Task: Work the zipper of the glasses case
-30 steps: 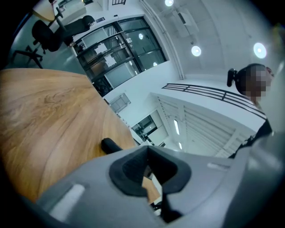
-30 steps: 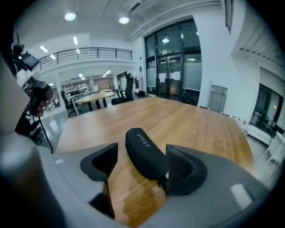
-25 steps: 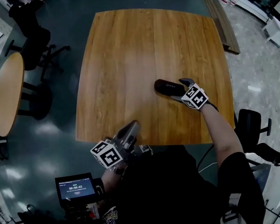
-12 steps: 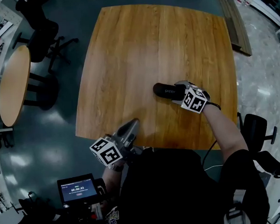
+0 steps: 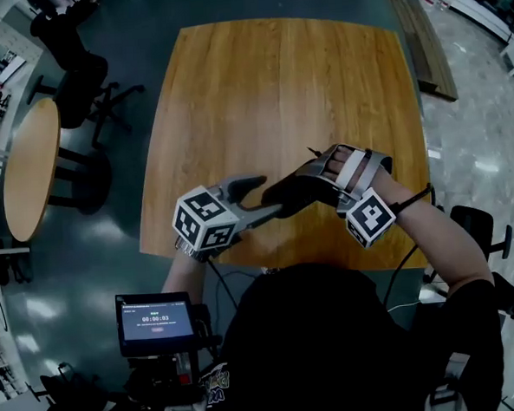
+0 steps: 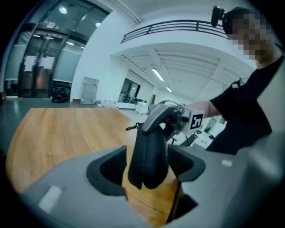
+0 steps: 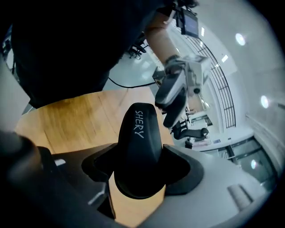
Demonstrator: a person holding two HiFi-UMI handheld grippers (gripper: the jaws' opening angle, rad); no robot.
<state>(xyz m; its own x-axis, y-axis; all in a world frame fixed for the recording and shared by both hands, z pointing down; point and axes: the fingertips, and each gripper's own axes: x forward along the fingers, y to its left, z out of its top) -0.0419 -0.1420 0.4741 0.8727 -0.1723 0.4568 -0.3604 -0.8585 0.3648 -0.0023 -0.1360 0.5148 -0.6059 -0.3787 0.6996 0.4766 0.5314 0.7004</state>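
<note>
Clenched on the glasses case [image 7: 139, 147] with the right gripper [image 7: 140, 171], after narrowing the jaws slightly. Just spread the left gripper [image 6: 149, 169] wide: released, straddling the case's other end without touching. Lifted off the table [image 5: 258, 87], where lying flat a second ago; now held up between both. Likely sets up a reach for the zipper pull [image 6: 130, 128]. Reads "SHERY" in white on the case.

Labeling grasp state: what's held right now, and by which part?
Right gripper clamps the glasses case by one end, its fingers just closing further. Left gripper: fingers just opened, straddling the other end without pressing.
</note>
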